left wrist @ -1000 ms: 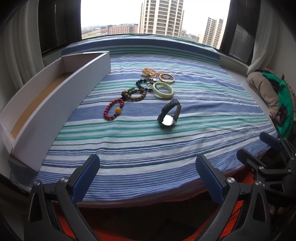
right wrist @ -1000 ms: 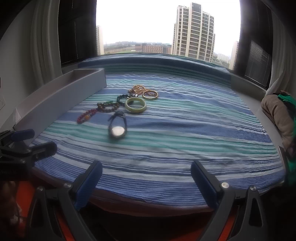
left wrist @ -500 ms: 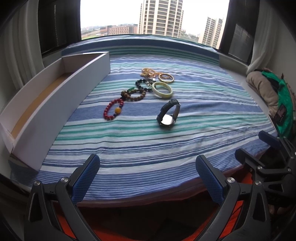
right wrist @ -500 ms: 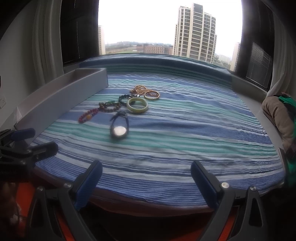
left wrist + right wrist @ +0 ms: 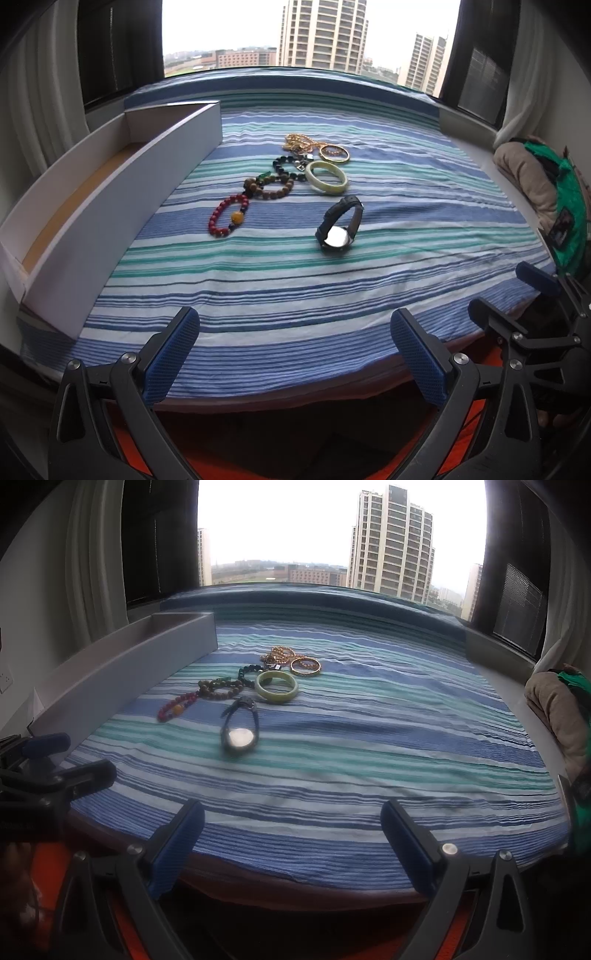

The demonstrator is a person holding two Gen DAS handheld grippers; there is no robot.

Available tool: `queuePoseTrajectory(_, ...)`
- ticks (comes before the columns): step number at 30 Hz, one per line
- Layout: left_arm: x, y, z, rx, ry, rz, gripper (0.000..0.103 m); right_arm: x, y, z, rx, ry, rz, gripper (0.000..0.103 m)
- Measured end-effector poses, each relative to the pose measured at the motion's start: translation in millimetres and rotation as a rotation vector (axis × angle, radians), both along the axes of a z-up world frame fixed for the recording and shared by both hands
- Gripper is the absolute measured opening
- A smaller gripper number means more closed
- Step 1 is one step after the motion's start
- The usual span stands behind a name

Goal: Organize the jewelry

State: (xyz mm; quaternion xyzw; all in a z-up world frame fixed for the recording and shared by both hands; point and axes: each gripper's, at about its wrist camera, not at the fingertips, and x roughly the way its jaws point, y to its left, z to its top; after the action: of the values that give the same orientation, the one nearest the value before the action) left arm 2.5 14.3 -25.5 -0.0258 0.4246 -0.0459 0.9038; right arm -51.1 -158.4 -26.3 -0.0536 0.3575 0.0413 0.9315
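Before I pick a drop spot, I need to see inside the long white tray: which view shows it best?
The left wrist view. It looks down into the white tray, showing its tan floor and end wall, with nothing visible inside. The right wrist view shows mainly the tray's shaded outer wall; its floor is hidden.

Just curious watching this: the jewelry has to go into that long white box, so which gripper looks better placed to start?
Probably the left gripper: the white box lies on its side. Both are open and hang back from the watch.
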Motion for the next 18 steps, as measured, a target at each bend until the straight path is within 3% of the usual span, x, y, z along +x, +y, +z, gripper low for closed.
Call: queuePoseTrajectory(18,2.5,0.2,-5.6,0.001,0.013,0.005,0.103,0.6,0.5,-1.8,0.003,0.008,0.002,0.098)
